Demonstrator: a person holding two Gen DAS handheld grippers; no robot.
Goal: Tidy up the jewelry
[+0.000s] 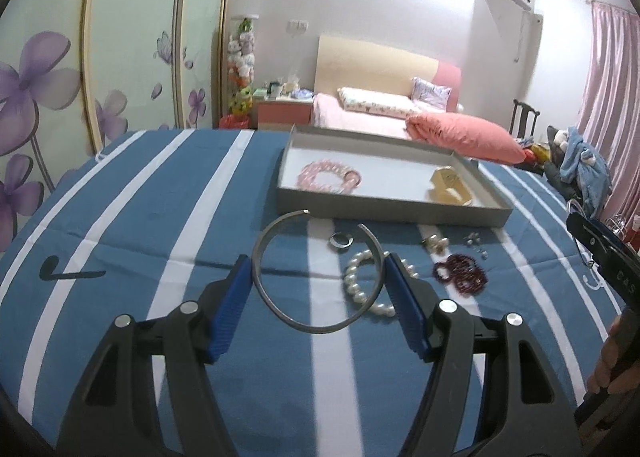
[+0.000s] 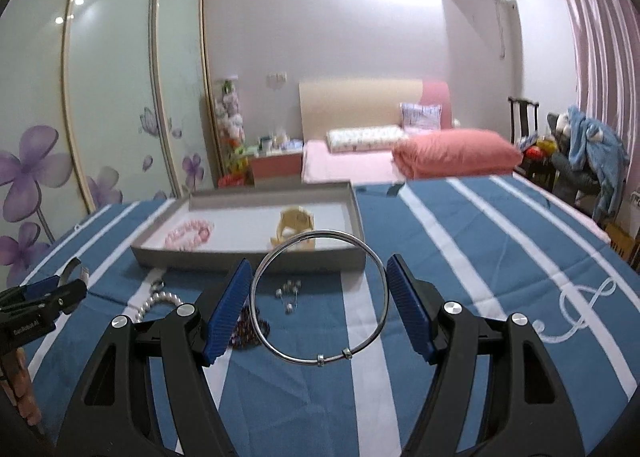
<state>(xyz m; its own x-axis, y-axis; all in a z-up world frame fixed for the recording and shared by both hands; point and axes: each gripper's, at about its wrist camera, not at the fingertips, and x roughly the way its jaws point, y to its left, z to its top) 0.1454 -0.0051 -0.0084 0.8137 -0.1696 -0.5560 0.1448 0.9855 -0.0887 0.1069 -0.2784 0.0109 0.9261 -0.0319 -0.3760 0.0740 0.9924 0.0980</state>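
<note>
The left hand-held gripper pinches a thin open-ended silver metal bangle between its blue pads. The right hand-held gripper pinches a closed round silver bangle with two small beads. Both hang above the blue-and-white striped tabletop.

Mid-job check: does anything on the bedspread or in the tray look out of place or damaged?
Nothing looks damaged. Each gripper holds a metal ring: the left gripper an open bangle, the right gripper a closed bangle. The pearl bracelet, dark red beads and small earrings lie loose outside the grey tray.
</note>
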